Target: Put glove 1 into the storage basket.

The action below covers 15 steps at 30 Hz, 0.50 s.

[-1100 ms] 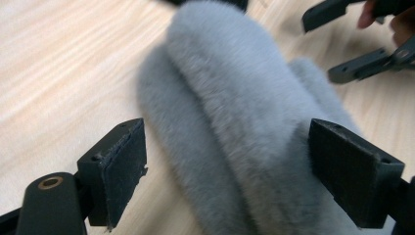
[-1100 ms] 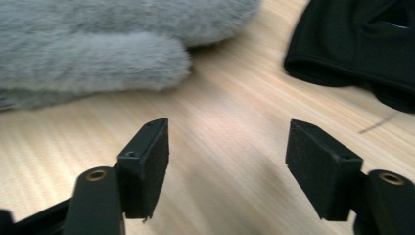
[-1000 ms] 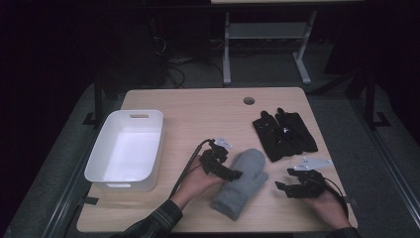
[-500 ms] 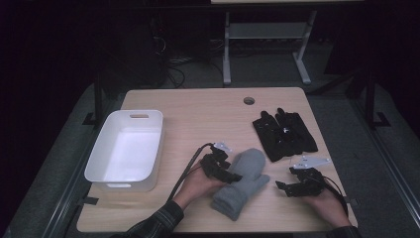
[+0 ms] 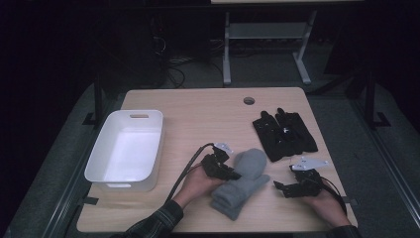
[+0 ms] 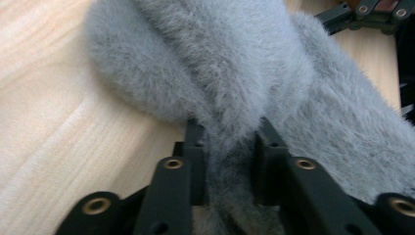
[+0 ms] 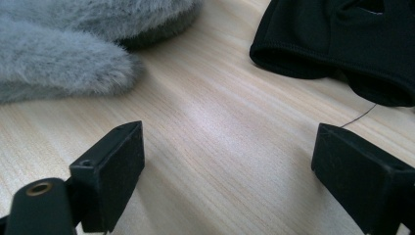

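High view: grey fuzzy mittens (image 5: pixel 242 182) lie stacked near the table's front edge, long axis running diagonally toward the black gloves (image 5: pixel 284 134); left gripper (image 5: pixel 229 172) sits at their left side.

Left gripper view: jaws have just closed, pinching mitten fleece.

Right gripper view: jaws have just spread wide over bare table (image 7: pixel 215 147), mittens off left, unheld.
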Motion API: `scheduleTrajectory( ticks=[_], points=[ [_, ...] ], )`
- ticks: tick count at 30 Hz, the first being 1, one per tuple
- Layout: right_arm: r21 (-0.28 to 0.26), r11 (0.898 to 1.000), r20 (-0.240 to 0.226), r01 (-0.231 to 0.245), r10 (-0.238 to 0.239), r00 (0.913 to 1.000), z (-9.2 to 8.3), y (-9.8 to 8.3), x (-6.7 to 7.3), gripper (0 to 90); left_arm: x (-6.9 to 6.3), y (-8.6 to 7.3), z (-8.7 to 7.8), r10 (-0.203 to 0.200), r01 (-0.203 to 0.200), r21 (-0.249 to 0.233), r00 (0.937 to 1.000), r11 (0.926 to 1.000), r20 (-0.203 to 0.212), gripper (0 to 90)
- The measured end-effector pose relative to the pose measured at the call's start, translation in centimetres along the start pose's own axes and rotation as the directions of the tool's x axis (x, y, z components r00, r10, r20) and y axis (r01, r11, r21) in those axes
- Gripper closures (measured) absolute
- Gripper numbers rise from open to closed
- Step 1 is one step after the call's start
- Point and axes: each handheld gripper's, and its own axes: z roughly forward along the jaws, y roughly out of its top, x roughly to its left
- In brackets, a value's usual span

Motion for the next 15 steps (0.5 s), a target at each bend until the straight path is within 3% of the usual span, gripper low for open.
scheduleTrajectory(
  ticks=[4,15],
  points=[
    [0.0,1.0,-0.001,0.0,0.0,1.0,0.0,0.0,0.0,11.9,-0.5,0.4,-0.5,0.032,-0.032,0.01,0.9993,0.9994,-0.021,78.8],
    [0.0,1.0,-0.001,-0.001,0.001,1.0,0.0,0.0,0.0,11.8,-1.0,0.8,-2.8,0.023,-0.023,-0.047,0.9997,0.9986,0.002,80.7]
  ],
)
